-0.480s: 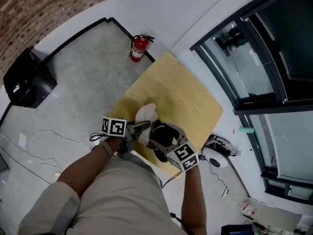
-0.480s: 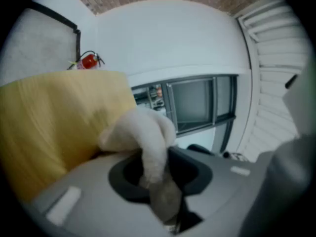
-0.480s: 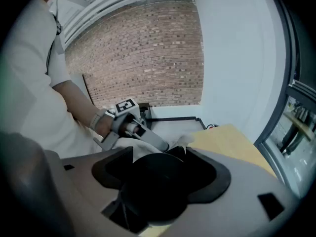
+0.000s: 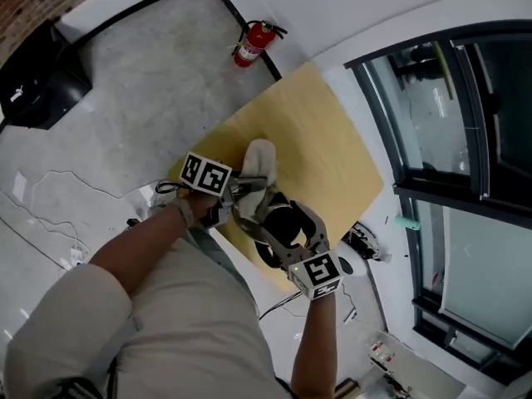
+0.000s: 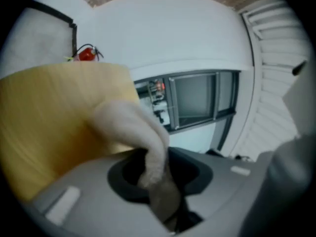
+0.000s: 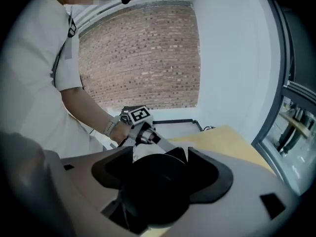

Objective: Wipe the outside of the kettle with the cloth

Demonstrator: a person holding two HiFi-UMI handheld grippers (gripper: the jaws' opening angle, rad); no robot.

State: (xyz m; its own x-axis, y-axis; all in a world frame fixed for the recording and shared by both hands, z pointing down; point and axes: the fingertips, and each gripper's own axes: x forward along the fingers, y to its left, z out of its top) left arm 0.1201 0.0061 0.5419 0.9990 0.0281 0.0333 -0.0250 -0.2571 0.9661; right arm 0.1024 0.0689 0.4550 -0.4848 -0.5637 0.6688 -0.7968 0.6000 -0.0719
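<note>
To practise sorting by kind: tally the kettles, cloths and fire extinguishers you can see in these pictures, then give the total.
kettle: 1
cloth: 1
fire extinguisher: 1
Total: 3

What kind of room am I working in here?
Probably a lab or workshop room rather than a kitchen: a bare concrete floor, a fire extinguisher standing on it, a brick wall, and big dark-framed windows.
</note>
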